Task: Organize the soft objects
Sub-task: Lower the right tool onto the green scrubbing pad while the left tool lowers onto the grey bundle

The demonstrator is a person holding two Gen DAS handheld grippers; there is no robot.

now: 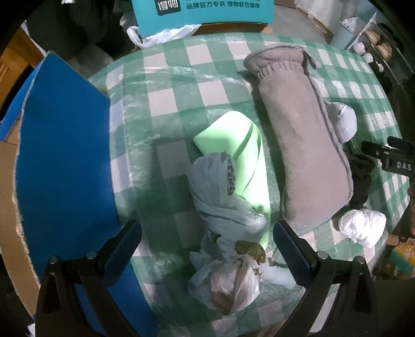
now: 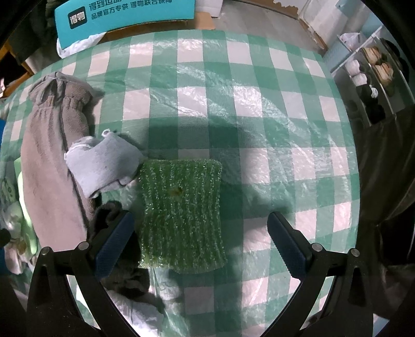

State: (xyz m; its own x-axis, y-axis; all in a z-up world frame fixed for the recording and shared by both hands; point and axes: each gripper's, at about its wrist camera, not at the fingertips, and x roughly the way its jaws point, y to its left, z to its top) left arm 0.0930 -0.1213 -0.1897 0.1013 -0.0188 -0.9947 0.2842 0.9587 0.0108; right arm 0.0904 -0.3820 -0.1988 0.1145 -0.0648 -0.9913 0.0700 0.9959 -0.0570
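My left gripper [image 1: 207, 246] is open above a knotted plastic bag bundle [image 1: 225, 223] that lies partly on a light green foam pad [image 1: 241, 145]. To their right stretches a long grey plush cover [image 1: 303, 145], with a pale blue-grey cloth [image 1: 342, 119] at its far side. A crumpled white bag [image 1: 363, 226] lies at the lower right. My right gripper [image 2: 201, 241] is open over a green glittery sponge [image 2: 181, 215]. The pale cloth [image 2: 103, 160] and grey plush cover [image 2: 49, 160] lie left of it, and a dark cloth [image 2: 122, 259] sits under the left finger [image 2: 114, 246].
A green and white checked tablecloth [image 2: 259, 116] under clear plastic covers the table. A blue cardboard box [image 1: 64, 155] stands open at the left. A teal printed box [image 1: 205, 13] sits beyond the far edge. White shelves [image 2: 371, 72] with small items stand at the right.
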